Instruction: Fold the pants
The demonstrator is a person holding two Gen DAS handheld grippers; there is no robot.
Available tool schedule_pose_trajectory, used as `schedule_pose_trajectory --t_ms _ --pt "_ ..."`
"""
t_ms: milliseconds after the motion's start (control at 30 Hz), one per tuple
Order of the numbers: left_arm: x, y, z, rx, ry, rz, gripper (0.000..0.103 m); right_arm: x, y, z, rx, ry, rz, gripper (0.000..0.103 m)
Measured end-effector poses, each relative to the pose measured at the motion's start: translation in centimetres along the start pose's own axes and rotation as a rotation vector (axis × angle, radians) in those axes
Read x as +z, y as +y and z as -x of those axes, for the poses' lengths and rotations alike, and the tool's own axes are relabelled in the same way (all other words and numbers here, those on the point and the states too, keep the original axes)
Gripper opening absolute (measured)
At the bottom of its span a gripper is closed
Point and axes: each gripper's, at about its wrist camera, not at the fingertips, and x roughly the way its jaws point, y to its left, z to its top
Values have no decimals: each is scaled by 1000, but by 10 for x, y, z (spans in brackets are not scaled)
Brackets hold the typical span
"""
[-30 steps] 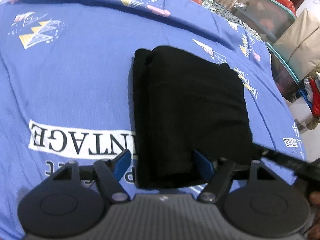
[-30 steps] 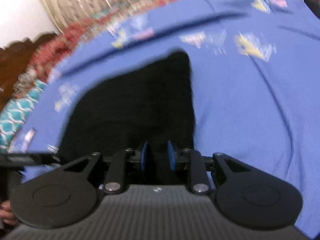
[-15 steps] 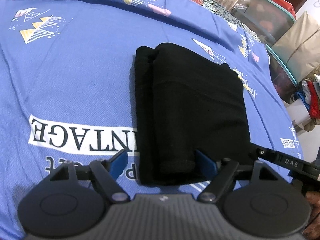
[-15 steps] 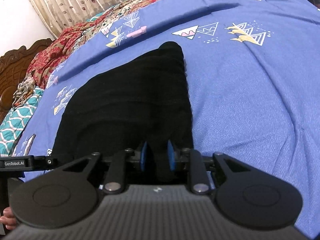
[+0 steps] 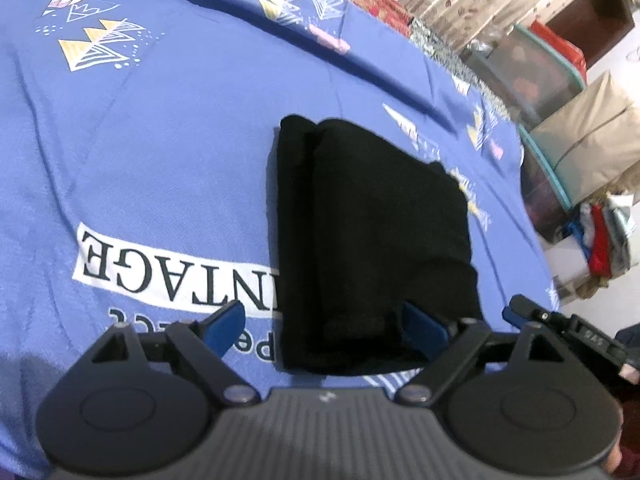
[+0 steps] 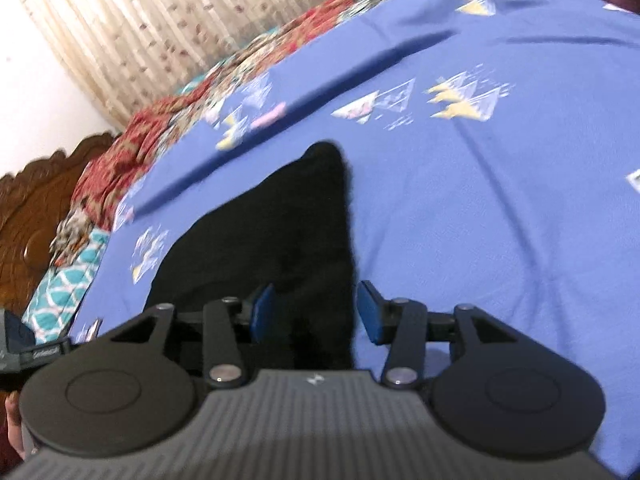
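Pants (image 5: pixel 372 240) lie folded into a black block on the blue bedsheet (image 5: pixel 160 160) — layers hard to separate in the dark cloth, the near edge cut off behind the left gripper (image 5: pixel 324 324). Its jaws are opening, free of the fabric. The right gripper (image 6: pixel 316 312), pinched on the edge a moment ago, is opening too — pads off the cloth between them; that view is blurred.

matt black knit cloth, soft and slightly fuzzy: pants (image 5: pixel 372 232). printed blue woven cotton: bedsheet (image 5: pixel 160 160). matt black plastic with glossy blue pads: left gripper (image 5: pixel 324 328), right gripper (image 6: pixel 316 312). carved glossy wood: headboard (image 6: pixel 36 208).
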Motion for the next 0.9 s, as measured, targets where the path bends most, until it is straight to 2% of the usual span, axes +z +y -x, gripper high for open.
schedule_pose_trajectory --t_ms 167,300,900 --pt "5 5 4 -31 -18 47 90 3 -24 3 -52 -12 -93 50" --pt "6 10 4 -27 -15 65 90 -2 -33 -7 -151 57 -121 48" --pt "5 13 3 -53 -9 106 90 -3 -40 -6 -145 66 -141 49"
